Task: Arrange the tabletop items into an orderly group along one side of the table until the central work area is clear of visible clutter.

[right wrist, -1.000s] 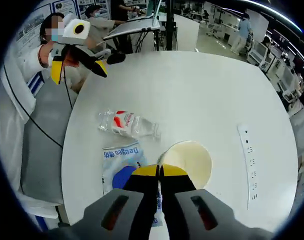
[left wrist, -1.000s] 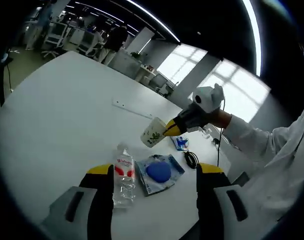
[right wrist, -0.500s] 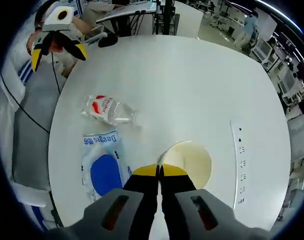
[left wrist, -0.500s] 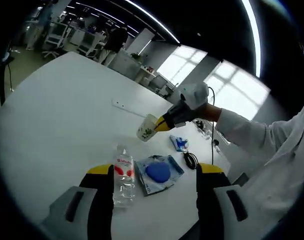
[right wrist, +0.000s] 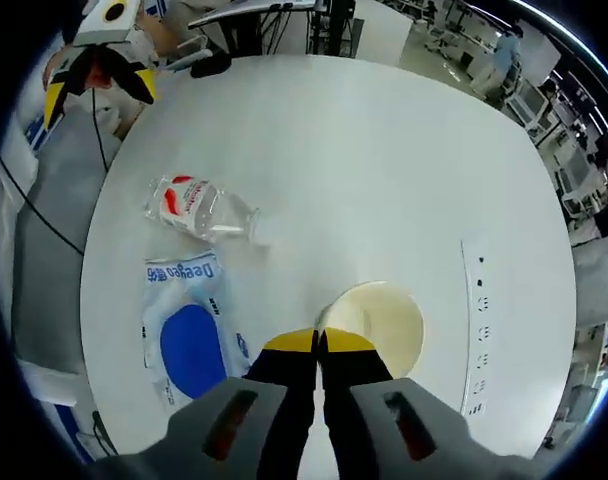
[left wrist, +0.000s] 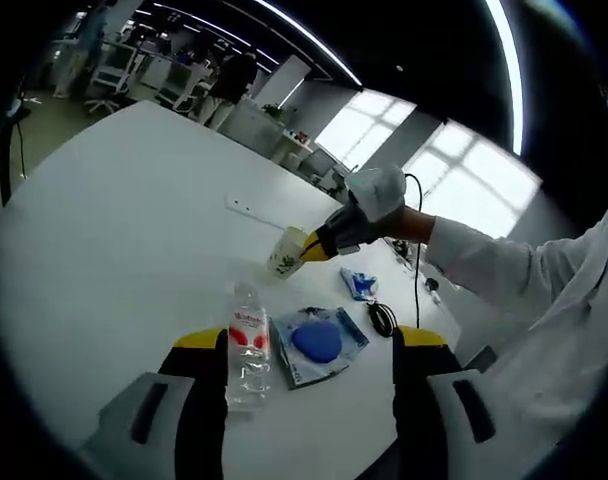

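**A:** Paper cup [right wrist: 376,318] pinched at its rim by the right gripper [right wrist: 319,342], jaws clenched tight on the cup wall, seen from above over a round white table [right wrist: 384,160]. Where does it sit from the other side?

**B:** In the left gripper view the cup [left wrist: 288,251], printed with a green leaf pattern, sits past the bottle, tilted, at the tip of the right gripper [left wrist: 314,249], which a person's hand in a white sleeve [left wrist: 504,270] holds out over the table [left wrist: 114,200]. Whether the cup's base touches the tabletop I cannot tell.

**A:** And nearest the left gripper?

**B:** The left gripper [left wrist: 309,345] hangs released, its yellow-tipped jaws spread wide and grasping nothing. Just beyond them a clear water bottle [left wrist: 248,345] with a red label lies on its side, and beside it a flat packet [left wrist: 319,343] with a blue disc. Farther on lie a small blue wrapper [left wrist: 360,286] and a black cable [left wrist: 382,318].

**A:** From the right gripper view, the packet [right wrist: 189,335] lies left of the cup, the bottle [right wrist: 196,208] beyond it, and the left gripper [right wrist: 92,62] shows at the far table edge. A white power strip [right wrist: 479,335] lies to the right.
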### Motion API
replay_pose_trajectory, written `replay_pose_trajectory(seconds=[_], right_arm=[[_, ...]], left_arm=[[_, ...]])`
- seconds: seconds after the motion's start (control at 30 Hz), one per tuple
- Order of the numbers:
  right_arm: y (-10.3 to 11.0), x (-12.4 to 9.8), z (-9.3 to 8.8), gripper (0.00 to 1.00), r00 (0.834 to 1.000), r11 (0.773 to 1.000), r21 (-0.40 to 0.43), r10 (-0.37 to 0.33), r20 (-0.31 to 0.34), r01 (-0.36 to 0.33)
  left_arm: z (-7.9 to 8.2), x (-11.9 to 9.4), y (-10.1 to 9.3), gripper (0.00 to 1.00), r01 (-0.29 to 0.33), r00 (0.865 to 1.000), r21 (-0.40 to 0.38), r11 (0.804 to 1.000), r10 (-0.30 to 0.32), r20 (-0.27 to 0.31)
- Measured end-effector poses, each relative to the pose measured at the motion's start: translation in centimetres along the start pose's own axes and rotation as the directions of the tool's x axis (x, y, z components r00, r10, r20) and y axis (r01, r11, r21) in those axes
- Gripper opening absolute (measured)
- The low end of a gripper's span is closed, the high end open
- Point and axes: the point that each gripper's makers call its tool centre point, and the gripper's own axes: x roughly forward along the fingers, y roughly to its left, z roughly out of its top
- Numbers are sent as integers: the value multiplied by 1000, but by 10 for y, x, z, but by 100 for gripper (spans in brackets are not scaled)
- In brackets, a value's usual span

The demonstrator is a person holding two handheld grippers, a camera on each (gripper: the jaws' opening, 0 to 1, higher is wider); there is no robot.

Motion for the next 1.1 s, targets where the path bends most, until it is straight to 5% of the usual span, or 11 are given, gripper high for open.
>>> replay_pose_trajectory(seconds=[1.1], right_arm=[[-4,7,-7,0,1000,1000,-12,-3,-14,2]], left_arm=[[-6,0,1,67,0,1000,-8,1000,0,-11]])
